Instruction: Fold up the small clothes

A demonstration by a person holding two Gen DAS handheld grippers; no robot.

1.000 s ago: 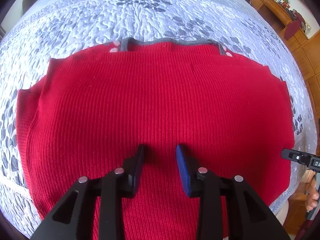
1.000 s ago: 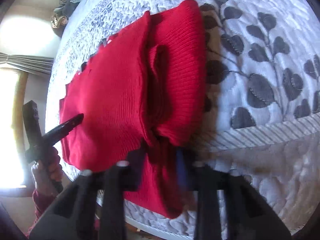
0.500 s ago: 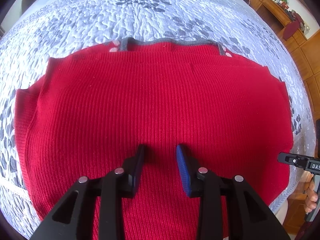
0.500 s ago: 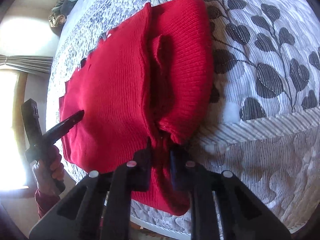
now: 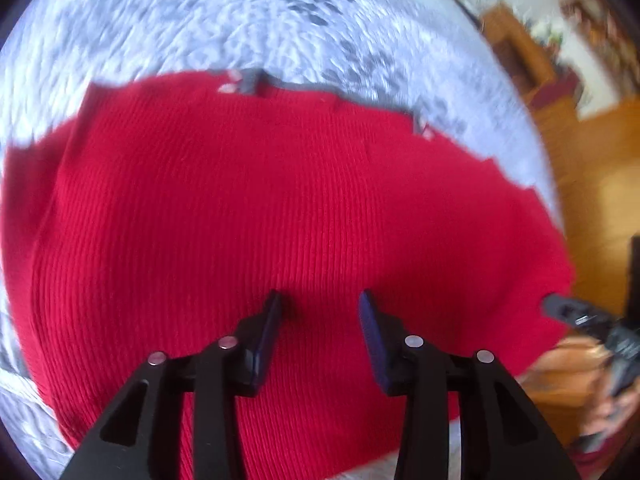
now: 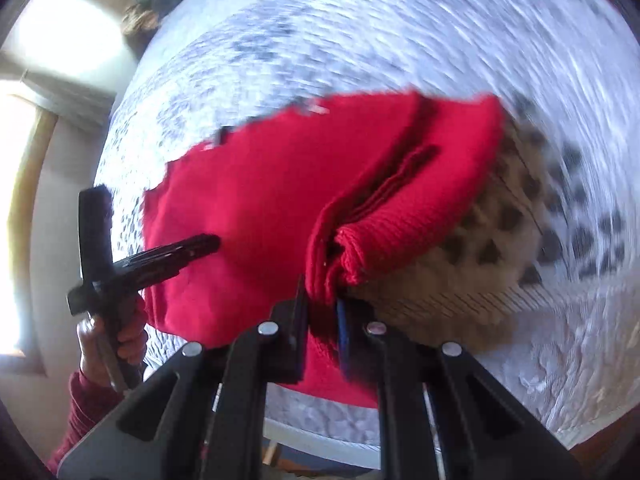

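The sweater lies spread on the bed, near the bed's front edge, its neckline at the far side. The left tool hangs just above the sweater's near middle, its jaws opening with nothing between them. At the sweater's right side the right tool pinches a bunched fold of it and holds that edge lifted off the bed, with the left tool over the opposite side.

The red sweater was a soft, ribbed knit, matt. The bed cover under it was quilted cloth with a raised pattern. My left tool was matt black plastic with small shiny metal pins.
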